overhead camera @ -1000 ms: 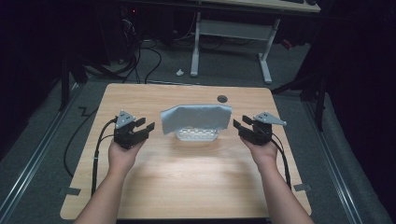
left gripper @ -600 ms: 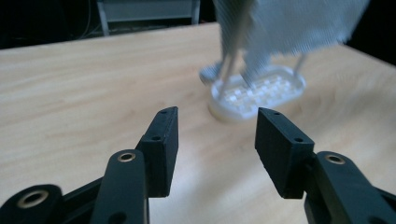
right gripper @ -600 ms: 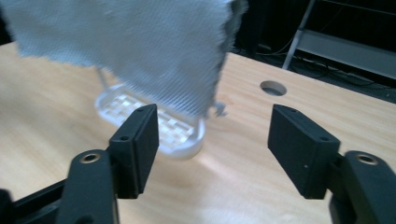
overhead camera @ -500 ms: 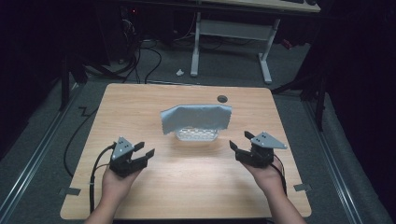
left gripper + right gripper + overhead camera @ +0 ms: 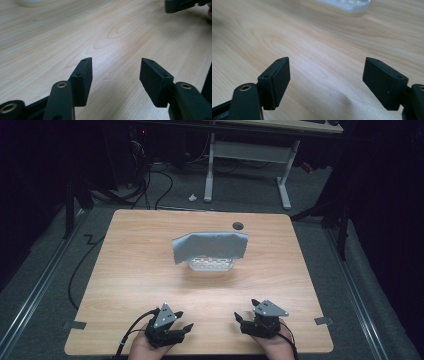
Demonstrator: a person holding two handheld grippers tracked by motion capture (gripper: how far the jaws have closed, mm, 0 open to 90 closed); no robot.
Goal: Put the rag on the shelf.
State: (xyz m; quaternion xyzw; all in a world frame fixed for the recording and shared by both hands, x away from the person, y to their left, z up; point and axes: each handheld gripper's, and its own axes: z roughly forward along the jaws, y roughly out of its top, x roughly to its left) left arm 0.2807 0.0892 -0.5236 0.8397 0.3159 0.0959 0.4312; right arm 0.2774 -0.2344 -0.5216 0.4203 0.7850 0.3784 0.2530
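1. The grey cloth (image 5: pixel 210 246) lay draped over a white container (image 5: pixel 211 265) at the middle of the desk (image 5: pixel 130 270). Its long axis ran across the desk from side to side, and its left end hung lower than its right.
2. The cloth covered the top of the container; the front wall of the container remained exposed beneath the cloth edge.
3. The left claw (image 5: pixel 184 321) rested at the near edge of the desk, left of centre. Its jaws had just been opening and stood apart, with bare wood between them in the left gripper view (image 5: pixel 115 75).
4. The right claw (image 5: pixel 246 312) rested at the near edge, right of centre. Its jaws had likewise just been opening and stood apart, with nothing between them in the right gripper view (image 5: pixel 326 80).
5. The cloth lay straight ahead of both claws and well apart from them. Neither claw was clearly nearer; each roughly faced its own end of the cloth.
6. Judgement: any coming reach would run forward across open wood.
7. A round grommet hole (image 5: pixel 238 225) sat near the far edge.
8. The surrounding room was dark, with cables (image 5: pixel 165 180) and a white desk frame (image 5: pixel 245 165) on the floor beyond.
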